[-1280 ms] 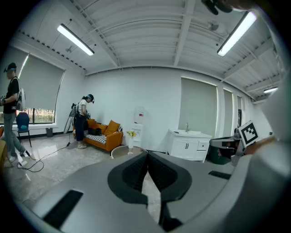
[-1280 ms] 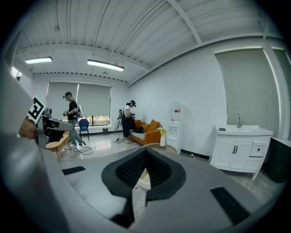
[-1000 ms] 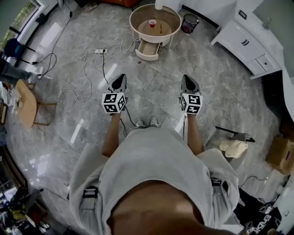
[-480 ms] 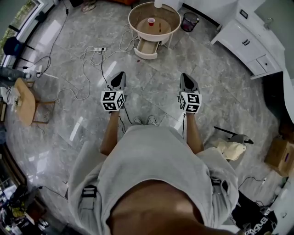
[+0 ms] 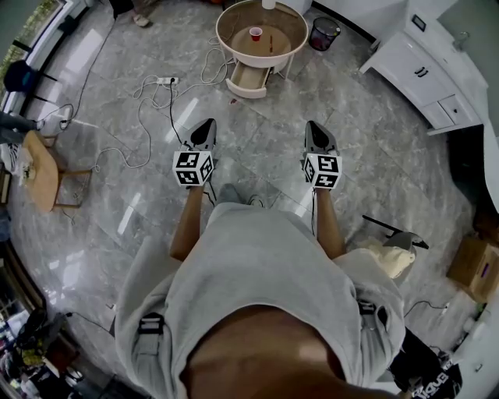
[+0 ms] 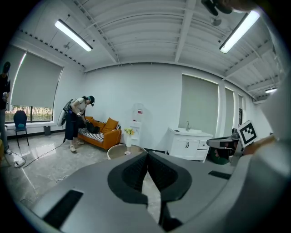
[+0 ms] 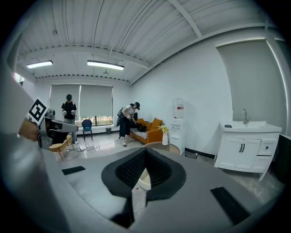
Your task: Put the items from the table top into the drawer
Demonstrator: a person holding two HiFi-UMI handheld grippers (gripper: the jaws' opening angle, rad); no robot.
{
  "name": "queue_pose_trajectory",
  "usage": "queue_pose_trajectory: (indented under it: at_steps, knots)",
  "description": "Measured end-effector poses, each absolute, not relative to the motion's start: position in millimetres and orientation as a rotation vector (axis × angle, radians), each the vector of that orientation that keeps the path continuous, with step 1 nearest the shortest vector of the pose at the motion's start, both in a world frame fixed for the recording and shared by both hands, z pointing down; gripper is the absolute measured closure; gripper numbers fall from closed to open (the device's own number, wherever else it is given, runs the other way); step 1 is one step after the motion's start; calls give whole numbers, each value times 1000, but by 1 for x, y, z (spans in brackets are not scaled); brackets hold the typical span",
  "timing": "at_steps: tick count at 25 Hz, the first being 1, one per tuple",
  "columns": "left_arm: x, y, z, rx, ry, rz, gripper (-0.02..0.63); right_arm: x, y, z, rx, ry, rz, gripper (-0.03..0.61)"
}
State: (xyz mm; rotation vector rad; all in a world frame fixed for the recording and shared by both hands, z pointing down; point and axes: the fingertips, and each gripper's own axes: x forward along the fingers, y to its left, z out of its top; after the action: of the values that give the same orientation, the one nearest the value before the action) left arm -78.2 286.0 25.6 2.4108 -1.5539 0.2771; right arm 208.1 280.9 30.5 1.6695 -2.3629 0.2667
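A round glass-topped table stands far ahead on the floor, with its drawer pulled open below. On the shelf under the glass are a red cup and a thin stick-like item. A white vase stands at its far edge. My left gripper and right gripper are held side by side at waist height, well short of the table, both shut and empty. The table and vase also show over the right gripper's jaws.
A power strip with cables lies on the floor left of the table. A wooden stool is at far left, a bin and white cabinet at right, and a cardboard box. People stand by an orange sofa.
The person has stepped forward toward the table, one shoe now ahead of the other. Both grippers have moved forward with the body and stayed shut.
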Motion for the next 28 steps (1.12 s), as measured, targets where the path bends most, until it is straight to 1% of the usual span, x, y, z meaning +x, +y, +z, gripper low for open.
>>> queue_pose_trajectory:
  at_steps: [9,14,21,28]
  knots:
    - [-88,259,55,2362,-1528,296,598,191,246,47,1622,-2358,275,554]
    - [-88,225,65,2375,-1499,283,598,186,214,52,1631,-2342,264,554]
    - [-92,136,72,2419,-1433,266,598,174,140,56,1673,-2303,255,554]
    - [-110,25,56,2467,-1380,263,598,146,36,37,1705,-2296,245,554]
